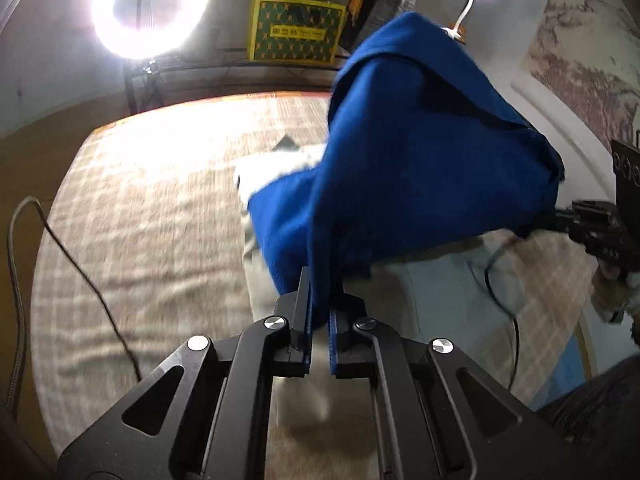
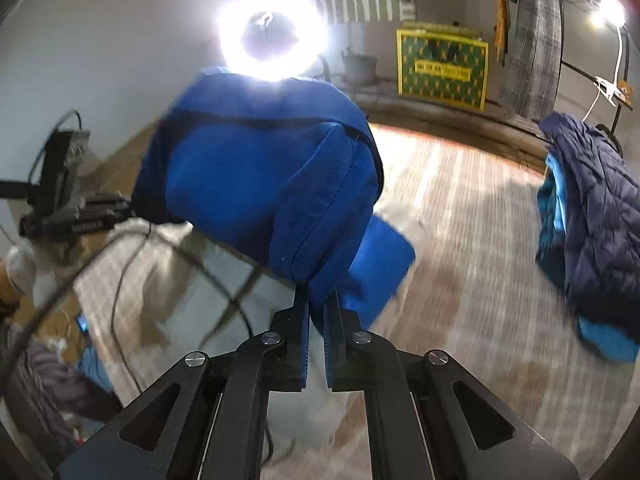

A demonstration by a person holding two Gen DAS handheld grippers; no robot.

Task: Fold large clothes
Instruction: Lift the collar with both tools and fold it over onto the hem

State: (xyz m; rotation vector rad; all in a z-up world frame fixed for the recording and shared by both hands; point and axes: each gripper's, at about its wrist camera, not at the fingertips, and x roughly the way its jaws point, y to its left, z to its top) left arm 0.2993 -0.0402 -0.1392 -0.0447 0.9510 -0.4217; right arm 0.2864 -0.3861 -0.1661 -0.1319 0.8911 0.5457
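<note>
Pinching blue garment (image 1: 420, 152) between both grippers' fingers (image 1: 305, 312)

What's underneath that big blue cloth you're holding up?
Under the raised blue garment, pinched by the left claw and the right claw, lies a pale garment on the checked bed cover. Whatever the blue folds cover stays hidden.

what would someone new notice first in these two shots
A bright blue garment fills the middle of both views, lifted above the checked cloth and pinched by the left hand-held gripper and the right hand-held gripper. Behind it glares a ring light, and a dark puffer jacket lies at the right.
</note>
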